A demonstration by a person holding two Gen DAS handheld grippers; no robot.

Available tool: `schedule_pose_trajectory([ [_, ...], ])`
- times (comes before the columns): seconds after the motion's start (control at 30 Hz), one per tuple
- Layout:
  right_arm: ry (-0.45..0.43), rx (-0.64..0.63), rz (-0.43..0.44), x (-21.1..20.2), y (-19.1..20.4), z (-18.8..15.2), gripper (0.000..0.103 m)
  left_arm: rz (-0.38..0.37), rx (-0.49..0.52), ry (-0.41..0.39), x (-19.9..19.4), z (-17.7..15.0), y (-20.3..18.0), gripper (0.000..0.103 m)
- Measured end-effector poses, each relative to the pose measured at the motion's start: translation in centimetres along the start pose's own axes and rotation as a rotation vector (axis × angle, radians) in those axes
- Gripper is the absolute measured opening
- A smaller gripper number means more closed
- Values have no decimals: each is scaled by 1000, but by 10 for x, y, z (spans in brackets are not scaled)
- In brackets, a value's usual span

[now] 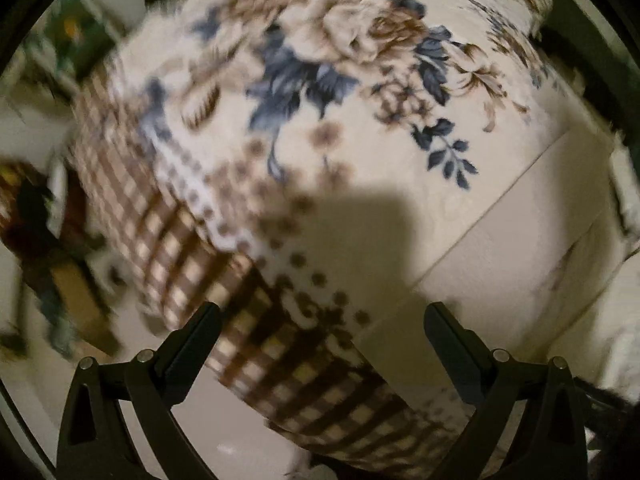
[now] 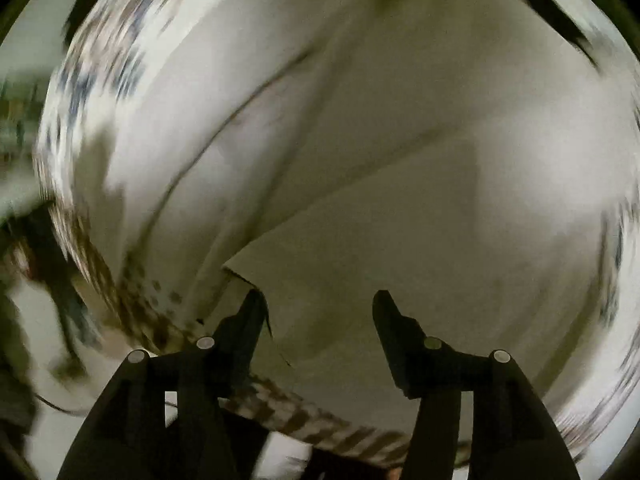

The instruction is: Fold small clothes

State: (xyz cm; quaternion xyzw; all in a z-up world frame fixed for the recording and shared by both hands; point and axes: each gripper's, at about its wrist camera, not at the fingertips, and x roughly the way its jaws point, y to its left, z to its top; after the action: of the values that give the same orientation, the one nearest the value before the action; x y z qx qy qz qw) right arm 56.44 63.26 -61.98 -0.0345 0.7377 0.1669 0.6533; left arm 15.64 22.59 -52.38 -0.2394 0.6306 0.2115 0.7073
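A cream-white garment (image 1: 532,240) lies spread on a floral blanket (image 1: 320,60) with a brown checked border. In the right wrist view the garment (image 2: 360,160) fills most of the frame, with folds and a frayed corner (image 2: 240,276) near the left finger. My left gripper (image 1: 320,320) is open and empty above the blanket's checked edge, the garment's edge by its right finger. My right gripper (image 2: 316,304) is open and empty just above the garment. Both views are blurred by motion.
The blanket's checked border (image 1: 180,248) hangs over the bed's edge at the left and bottom. A pale floor (image 1: 224,420) shows below it. Dark, blurred objects (image 1: 48,240) stand on the floor at the left.
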Motion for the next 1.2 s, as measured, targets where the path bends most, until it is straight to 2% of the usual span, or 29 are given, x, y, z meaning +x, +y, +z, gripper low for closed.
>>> schedule_pose_trajectory([
  [0.13, -17, 266, 47, -13, -68, -41, 58, -223, -78, 105, 27, -7, 14, 103],
  [0.2, -17, 355, 68, -13, -93, -60, 58, -285, -84, 120, 36, -12, 5, 102],
  [0.23, -11, 404, 85, -10, -107, -76, 58, -292, -84, 124, 39, -14, 0, 100],
  [0.27, -5, 429, 90, -8, -119, -85, 58, -300, -78, 128, 43, -16, -9, 91],
  [0.3, 0, 444, 86, -5, -128, -98, 58, -301, -63, 116, 44, -17, -17, 64],
  [0.33, 6, 450, 72, -2, -136, -113, 58, -265, -33, 102, 45, -18, -27, 45],
  [0.37, 5, 450, 65, -2, -149, -125, 58, -204, 12, 99, 47, -19, -39, 16],
  [0.4, -1, 448, 59, -2, -156, -141, 58, -161, 41, 76, 45, -21, -50, 7],
  [0.5, -14, 441, 58, -12, -184, -173, 58, -94, 77, -41, 15, -29, -70, 6],
  [0.63, -39, 455, 80, -26, -227, -236, 58, -76, 183, -175, -43, -42, -108, 6],
  [0.73, -48, 488, 102, -37, -265, -285, 58, -122, 332, -240, -86, -67, -159, 6],
  [0.77, -52, 501, 110, -42, -282, -307, 58, -153, 412, -249, -100, -82, -189, 6],
  [0.83, -57, 525, 115, -51, -314, -342, 58, -194, 527, -246, -111, -105, -224, 6],
  [0.87, -61, 538, 116, -52, -323, -363, 58, -218, 612, -236, -113, -128, -255, 6],
  [1.0, -67, 601, 114, -65, -390, -439, 58, -288, 809, -176, -104, -195, -328, 6],
  [1.07, -61, 627, 115, -88, -454, -449, 58, -309, 876, -138, -91, -222, -352, 6],
  [1.13, -57, 644, 119, -92, -483, -486, 58, -306, 914, -88, -75, -237, -365, 7],
  [1.2, -56, 650, 129, -99, -511, -517, 58, -285, 911, -50, -65, -248, -371, 11],
])
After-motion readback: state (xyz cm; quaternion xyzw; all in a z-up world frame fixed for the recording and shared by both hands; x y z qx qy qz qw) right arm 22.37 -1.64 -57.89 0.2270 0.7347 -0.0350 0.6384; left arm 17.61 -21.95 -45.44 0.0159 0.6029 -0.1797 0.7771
